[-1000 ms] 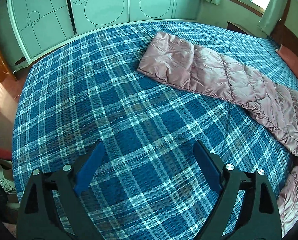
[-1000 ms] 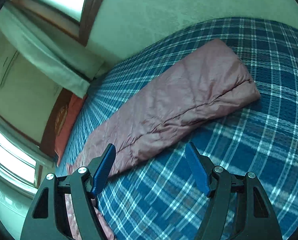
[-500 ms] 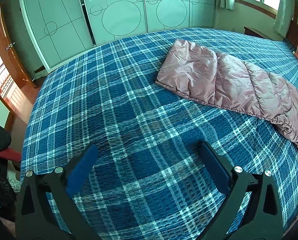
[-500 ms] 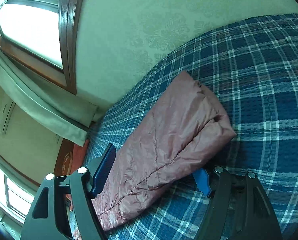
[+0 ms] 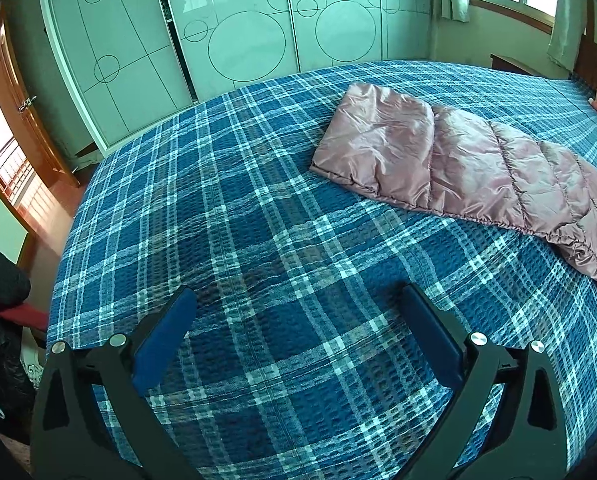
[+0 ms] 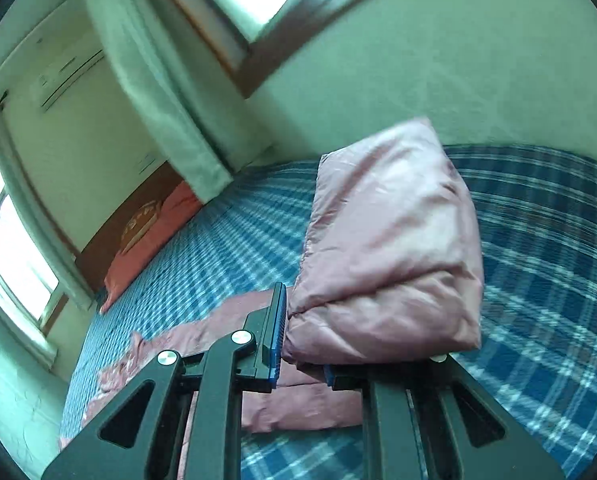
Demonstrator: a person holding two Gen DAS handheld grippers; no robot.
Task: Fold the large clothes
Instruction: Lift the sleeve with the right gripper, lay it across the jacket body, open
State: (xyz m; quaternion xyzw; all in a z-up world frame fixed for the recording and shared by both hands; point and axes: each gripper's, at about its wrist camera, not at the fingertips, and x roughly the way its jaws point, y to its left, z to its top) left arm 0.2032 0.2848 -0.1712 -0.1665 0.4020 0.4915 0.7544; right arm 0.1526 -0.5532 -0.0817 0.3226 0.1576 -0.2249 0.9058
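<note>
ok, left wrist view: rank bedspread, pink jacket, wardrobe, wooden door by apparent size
1. plaid bedspread
2. wardrobe
3. pink jacket
4. wooden door
Wardrobe versus jacket is unsure: the wardrobe is farther away and cut off at the top.

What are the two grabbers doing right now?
Left gripper: open, holding nothing, above the plaid bedspread.
Right gripper: just closed on the pink jacket.

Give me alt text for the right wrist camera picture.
The right gripper is shut on a fold of the pink quilted jacket, lifting its end off the blue plaid bedspread. Behind are a curtain and a window; the picture is motion-blurred.
</note>
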